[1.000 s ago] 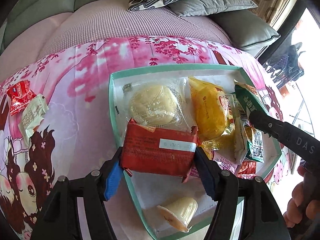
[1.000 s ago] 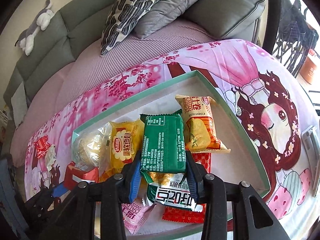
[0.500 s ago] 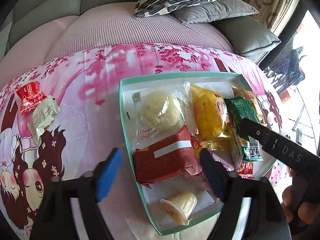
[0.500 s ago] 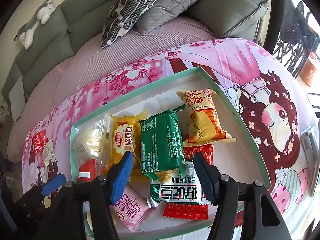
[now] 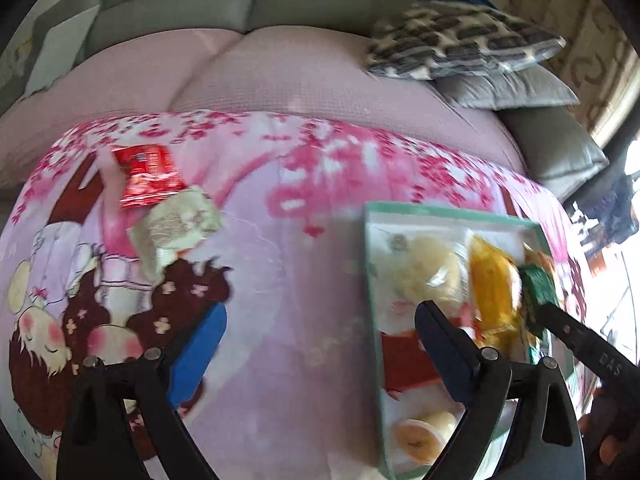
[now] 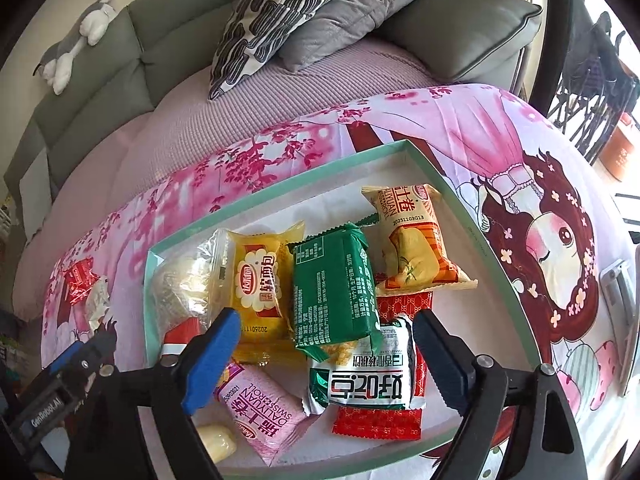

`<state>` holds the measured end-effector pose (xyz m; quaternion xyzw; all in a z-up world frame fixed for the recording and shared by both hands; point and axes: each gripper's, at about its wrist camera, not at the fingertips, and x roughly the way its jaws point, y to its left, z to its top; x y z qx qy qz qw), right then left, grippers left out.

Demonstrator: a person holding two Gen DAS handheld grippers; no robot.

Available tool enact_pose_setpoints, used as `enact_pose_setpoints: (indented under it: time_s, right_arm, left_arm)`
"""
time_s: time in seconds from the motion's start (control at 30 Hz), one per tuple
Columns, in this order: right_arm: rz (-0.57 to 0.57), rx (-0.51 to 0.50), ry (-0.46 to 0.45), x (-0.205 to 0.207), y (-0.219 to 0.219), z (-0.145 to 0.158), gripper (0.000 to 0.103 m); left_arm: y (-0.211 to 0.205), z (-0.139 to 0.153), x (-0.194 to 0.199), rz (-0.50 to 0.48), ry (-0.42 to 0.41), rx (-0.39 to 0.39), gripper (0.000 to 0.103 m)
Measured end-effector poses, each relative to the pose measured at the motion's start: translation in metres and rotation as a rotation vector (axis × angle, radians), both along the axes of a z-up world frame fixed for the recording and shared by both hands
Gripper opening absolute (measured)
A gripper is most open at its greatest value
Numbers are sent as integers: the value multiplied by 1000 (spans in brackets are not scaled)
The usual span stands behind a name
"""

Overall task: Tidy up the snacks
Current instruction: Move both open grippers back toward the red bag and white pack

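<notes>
A green-rimmed white tray point(image 6: 472, 216) on a pink cartoon blanket holds several snack packets: a green packet point(image 6: 334, 280), a yellow bread packet point(image 6: 260, 280), an orange packet point(image 6: 412, 236), a pink roll packet point(image 6: 264, 408) and a red packet point(image 5: 404, 360). My right gripper point(image 6: 326, 356) is open and empty above the tray's near side. My left gripper point(image 5: 320, 352) is open and empty over the blanket, left of the tray point(image 5: 370, 280). Two loose packets lie far left on the blanket: a red one point(image 5: 146, 174) and a pale one point(image 5: 176, 228).
A grey sofa point(image 6: 100, 76) with a patterned pillow point(image 6: 276, 12) and grey cushions point(image 6: 460, 28) stands behind the blanket. A plush toy point(image 6: 76, 36) lies on the sofa back. A jelly cup point(image 5: 424, 434) sits in the tray's near corner.
Both grippers opened and let go: the left dropped the red packet into the tray and swung left over the blanket; the right released the green packet in the tray.
</notes>
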<state>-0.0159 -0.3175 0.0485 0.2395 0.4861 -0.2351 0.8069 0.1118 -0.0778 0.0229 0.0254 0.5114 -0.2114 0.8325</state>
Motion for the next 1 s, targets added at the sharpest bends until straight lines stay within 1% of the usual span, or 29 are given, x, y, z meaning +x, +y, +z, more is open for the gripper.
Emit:
enact_pose_setpoints:
  time_s: [0.03, 0.07, 0.17, 0.37, 0.53, 0.63, 0.77, 1.0]
  right_arm:
    - [3, -2, -3, 0, 2, 0, 100]
    - [5, -4, -7, 1, 3, 0, 103]
    - [9, -8, -9, 2, 5, 0, 103]
    - [22, -31, -7, 6, 13, 3, 103]
    - [49, -44, -47, 14, 27, 15, 103]
    - [95, -47, -67, 25, 44, 19, 103]
    - [174, -59, -68, 43, 73, 21, 103]
    - [315, -69, -79, 79, 125, 19, 103]
  left_arm:
    - [8, 0, 4, 30, -6, 5, 95]
    - [15, 0, 7, 52, -11, 9, 96]
    - [36, -2, 16, 111, -13, 1, 96]
    - [70, -1, 29, 200, -24, -18, 96]
    - [95, 1, 39, 275, -39, -36, 96]
    - [110, 2, 44, 312, -43, -44, 96]
    - [132, 2, 53, 360, -48, -26, 96]
    - [160, 2, 65, 407, -38, -12, 96]
